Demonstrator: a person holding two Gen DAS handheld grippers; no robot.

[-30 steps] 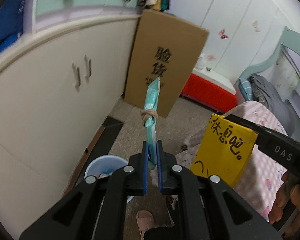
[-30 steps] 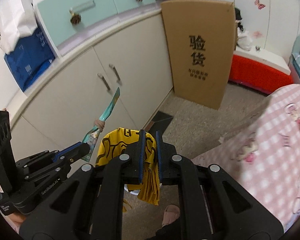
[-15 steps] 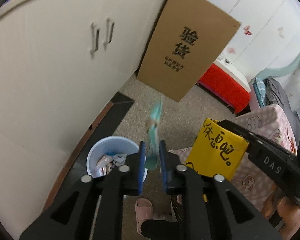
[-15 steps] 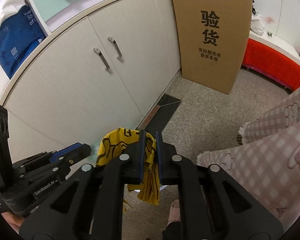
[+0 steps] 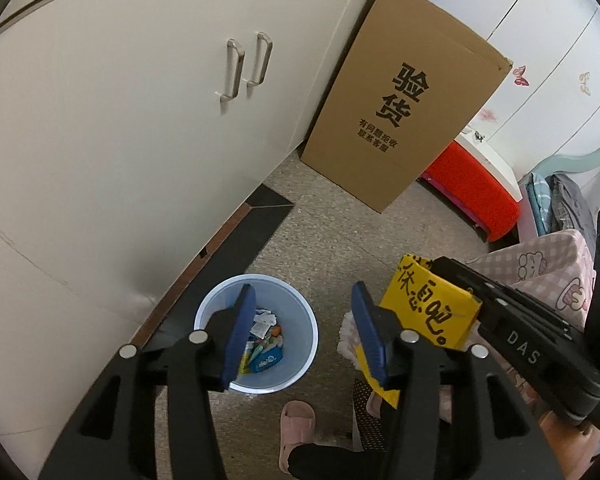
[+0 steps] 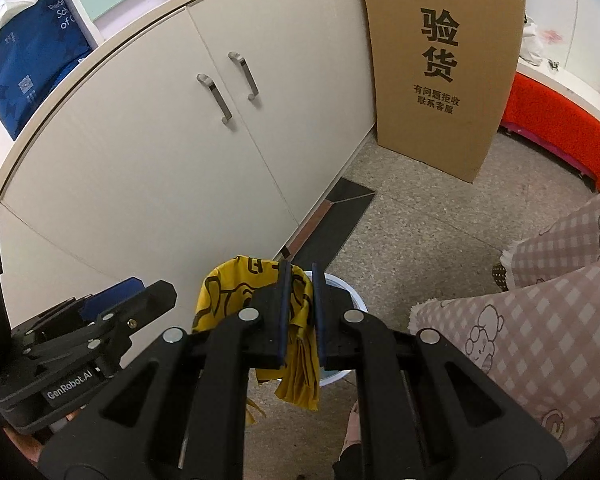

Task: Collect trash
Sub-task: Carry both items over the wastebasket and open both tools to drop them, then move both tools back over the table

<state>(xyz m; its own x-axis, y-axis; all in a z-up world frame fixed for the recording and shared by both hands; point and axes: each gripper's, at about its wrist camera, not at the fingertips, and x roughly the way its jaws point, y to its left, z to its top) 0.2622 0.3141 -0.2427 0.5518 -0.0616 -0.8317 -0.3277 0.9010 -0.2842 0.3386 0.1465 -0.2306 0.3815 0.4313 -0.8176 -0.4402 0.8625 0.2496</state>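
The left gripper (image 5: 300,330) hangs with its jaws spread wide and empty above the round pale-blue plastic bin (image 5: 304,344), where wrappers lie on the bottom. The right gripper (image 6: 300,312), beside it, pinches a crumpled yellow bag with black lettering (image 6: 300,344) between closed jaws.

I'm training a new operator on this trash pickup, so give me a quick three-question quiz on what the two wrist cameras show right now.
1. True or false: the left gripper is clamped on a wrapper.
2. What does the right gripper hold? A) blue bag B) yellow wrapper C) pink slipper
3. Fill in: the trash bin on the floor is light ____ and already holds litter.

Key
1. False; its jaws stand apart and empty above the bin.
2. B
3. blue
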